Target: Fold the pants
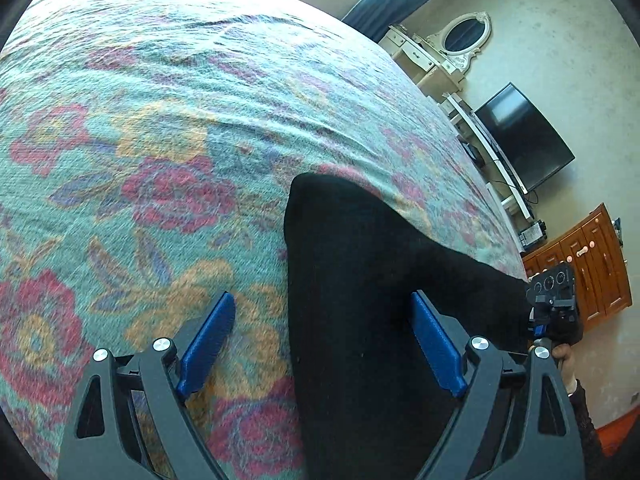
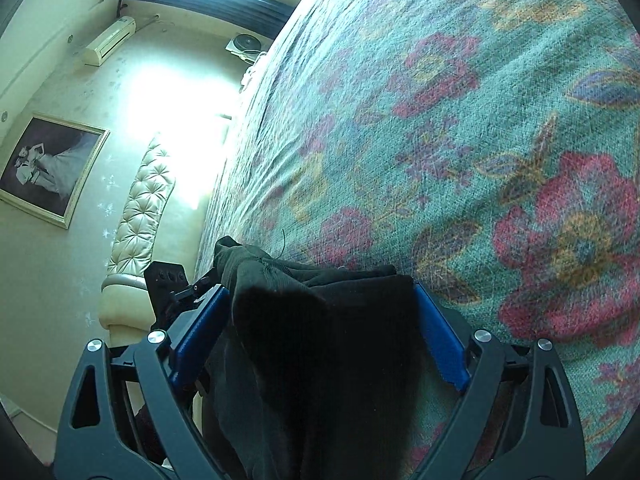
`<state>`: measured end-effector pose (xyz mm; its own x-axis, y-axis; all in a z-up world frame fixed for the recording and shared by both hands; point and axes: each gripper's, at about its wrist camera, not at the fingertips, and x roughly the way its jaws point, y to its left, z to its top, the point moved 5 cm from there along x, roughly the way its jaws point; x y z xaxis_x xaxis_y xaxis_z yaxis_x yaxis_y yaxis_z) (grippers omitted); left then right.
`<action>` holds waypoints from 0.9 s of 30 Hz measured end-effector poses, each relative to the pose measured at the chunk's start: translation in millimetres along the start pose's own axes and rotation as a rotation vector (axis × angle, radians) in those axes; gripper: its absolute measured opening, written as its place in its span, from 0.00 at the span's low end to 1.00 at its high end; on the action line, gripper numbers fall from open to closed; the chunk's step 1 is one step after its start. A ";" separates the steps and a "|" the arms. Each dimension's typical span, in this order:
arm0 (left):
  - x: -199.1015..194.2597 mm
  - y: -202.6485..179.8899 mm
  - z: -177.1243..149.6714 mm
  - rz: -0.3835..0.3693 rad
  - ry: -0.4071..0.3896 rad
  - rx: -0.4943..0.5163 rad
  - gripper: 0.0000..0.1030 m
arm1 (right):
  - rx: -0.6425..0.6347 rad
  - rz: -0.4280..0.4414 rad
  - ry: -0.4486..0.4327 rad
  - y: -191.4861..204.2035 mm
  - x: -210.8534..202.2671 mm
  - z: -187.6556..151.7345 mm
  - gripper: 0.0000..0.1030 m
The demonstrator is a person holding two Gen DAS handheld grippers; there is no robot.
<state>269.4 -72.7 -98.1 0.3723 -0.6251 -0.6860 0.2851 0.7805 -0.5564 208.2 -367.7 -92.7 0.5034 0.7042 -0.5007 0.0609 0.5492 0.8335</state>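
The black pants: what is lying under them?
The black pants lie on the floral bedspread, which shows all around them. Whether anything else lies beneath the cloth cannot be seen; the pants cover it.

Each gripper is built alike: the left gripper (image 1: 322,340) and right gripper (image 2: 320,332) have dark grey plastic arms with triangular cut-outs, round silver screws at the joints and ribbed blue pads (image 1: 436,344) on the fingers. The person's hand (image 1: 566,360) shows a dark knitted sleeve (image 1: 586,416) at the wrist.
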 end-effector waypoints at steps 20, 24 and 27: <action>24.2 -8.6 19.2 -0.048 0.033 0.032 0.84 | -0.021 -0.076 0.015 -3.6 12.7 -0.2 0.46; 32.2 -15.9 20.0 0.006 0.055 0.084 0.63 | -0.016 -0.077 0.000 -4.8 13.6 -6.1 0.45; 35.5 -24.5 20.1 0.068 0.046 0.149 0.54 | -0.011 -0.080 -0.012 -6.2 12.7 -7.9 0.44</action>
<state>293.4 -113.8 -99.4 0.3556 -0.5683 -0.7420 0.3896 0.8118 -0.4350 207.4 -358.5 -106.1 0.5076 0.6527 -0.5624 0.0918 0.6081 0.7886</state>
